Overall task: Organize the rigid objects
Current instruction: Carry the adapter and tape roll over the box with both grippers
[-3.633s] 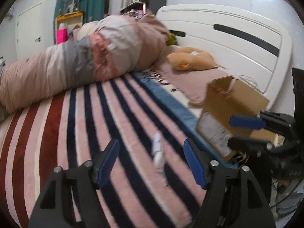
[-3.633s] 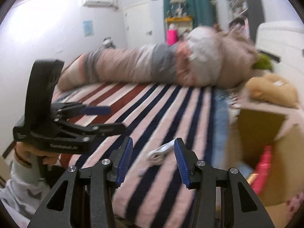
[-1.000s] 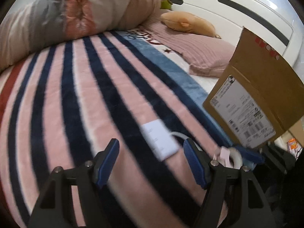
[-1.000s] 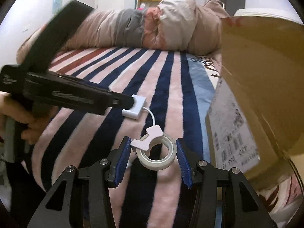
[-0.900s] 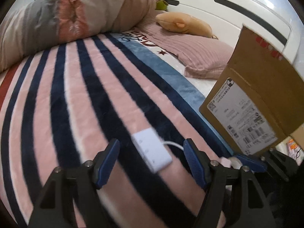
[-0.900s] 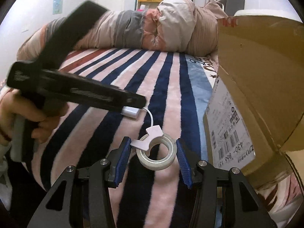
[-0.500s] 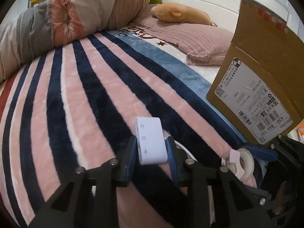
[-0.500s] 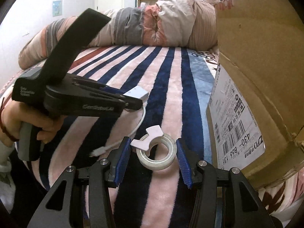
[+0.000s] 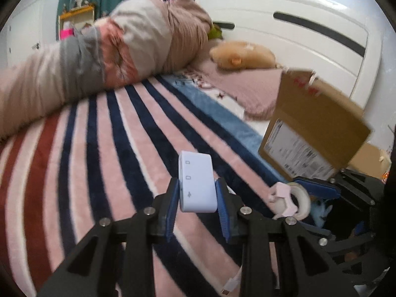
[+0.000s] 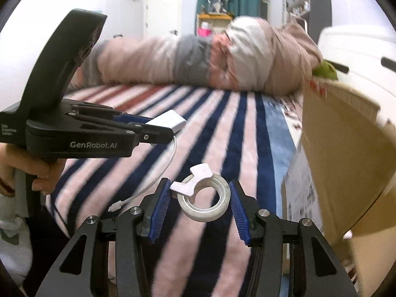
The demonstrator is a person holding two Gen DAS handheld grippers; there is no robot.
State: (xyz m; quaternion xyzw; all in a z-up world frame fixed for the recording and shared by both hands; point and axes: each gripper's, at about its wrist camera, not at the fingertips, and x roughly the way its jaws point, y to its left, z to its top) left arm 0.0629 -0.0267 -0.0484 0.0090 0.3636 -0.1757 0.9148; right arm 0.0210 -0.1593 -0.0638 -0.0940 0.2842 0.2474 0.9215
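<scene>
My left tool (image 9: 197, 198) is clamped on a white adapter hub (image 9: 196, 183) — my right tool (image 10: 200, 204) grips a tape dispenser (image 10: 203, 196), cardboard box (image 10: 346, 163) at 3 o'clock.

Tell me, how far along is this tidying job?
About midway, it seems. Both pickups look done: the left gripper is shut on the white adapter, lifted off the striped blanket with its cable dangling, and the right gripper is shut on the tape roll. Left: probably dropping both into the cardboard box, which stands on the right. Neither is over it yet.
</scene>
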